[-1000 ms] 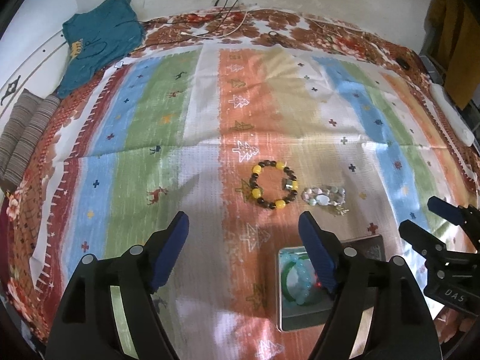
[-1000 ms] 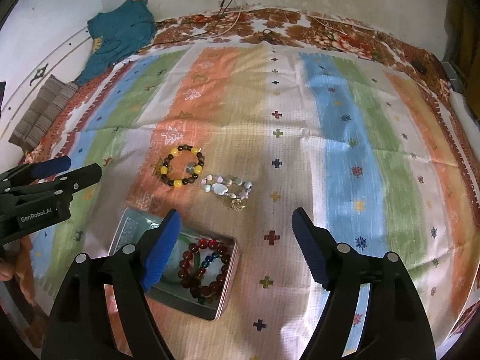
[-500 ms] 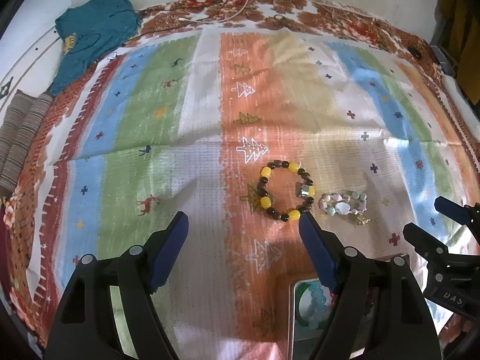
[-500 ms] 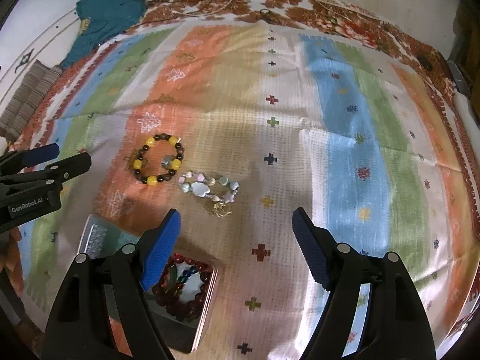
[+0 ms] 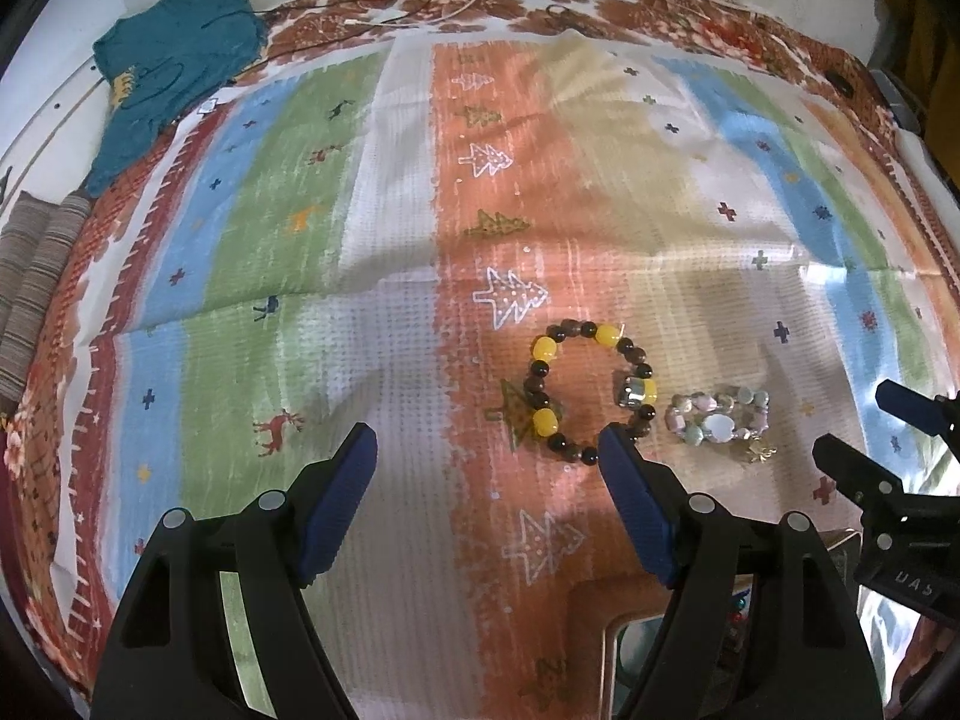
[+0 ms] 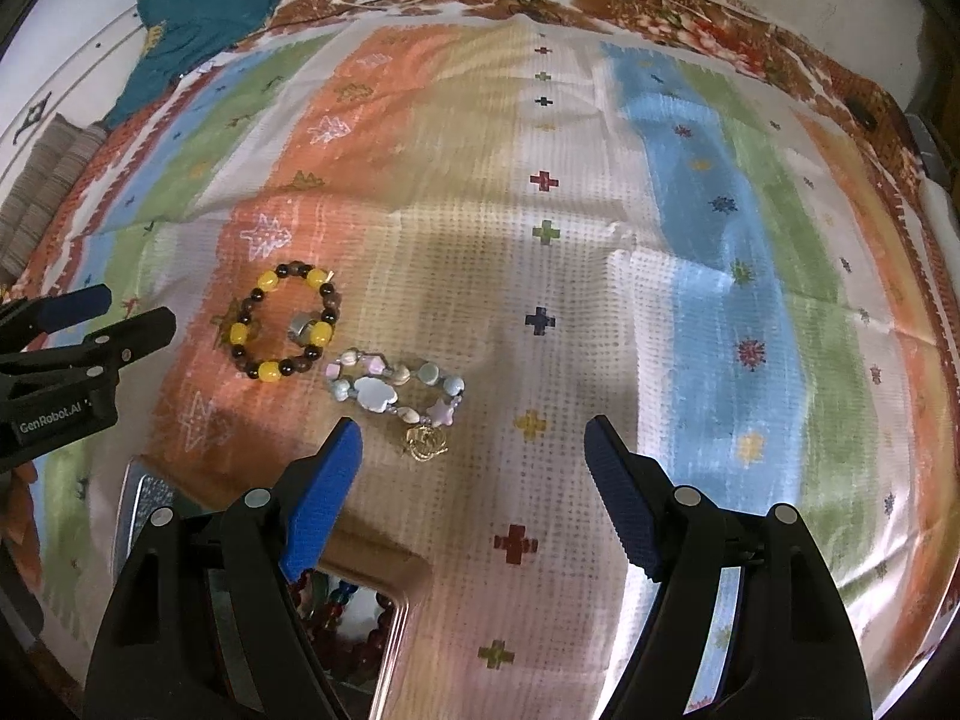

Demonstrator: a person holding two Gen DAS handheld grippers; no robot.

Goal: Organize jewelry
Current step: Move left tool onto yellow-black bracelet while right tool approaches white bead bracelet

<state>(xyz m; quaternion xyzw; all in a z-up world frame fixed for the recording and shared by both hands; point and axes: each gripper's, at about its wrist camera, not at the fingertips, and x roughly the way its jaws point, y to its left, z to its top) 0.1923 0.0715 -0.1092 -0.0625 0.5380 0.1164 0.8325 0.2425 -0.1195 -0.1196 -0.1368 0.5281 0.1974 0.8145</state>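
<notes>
The left gripper (image 5: 486,456) is hanging released above the striped cloth (image 5: 390,252), its ribbed blue pads spread wide and holding nothing; the right gripper (image 6: 471,450) is likewise gaping, empty, over the same woven, waffle-textured fabric printed with little trees, deer and crosses. The bead bracelet (image 5: 591,390), a ring of round dark brown beads broken by glossy yellow ones and one faceted silvery bead, is lying flat on the orange stripe, just beyond the left gripper's right-hand pad; touching or almost touching it on the right, the shell bracelet (image 6: 396,387) is lying folded, made of pale pearly flower, star and shell shapes with a small gold charm at its near end. A shiny rectangular metal tin (image 6: 384,612) is sitting at the near edge, red and coloured round beads showing inside it, partly hidden by the gripper. White lettering on the left gripper's black body is reading "GenRobot.AI"; a teal knitted garment (image 5: 168,60) is lying crumpled at the far corner.
</notes>
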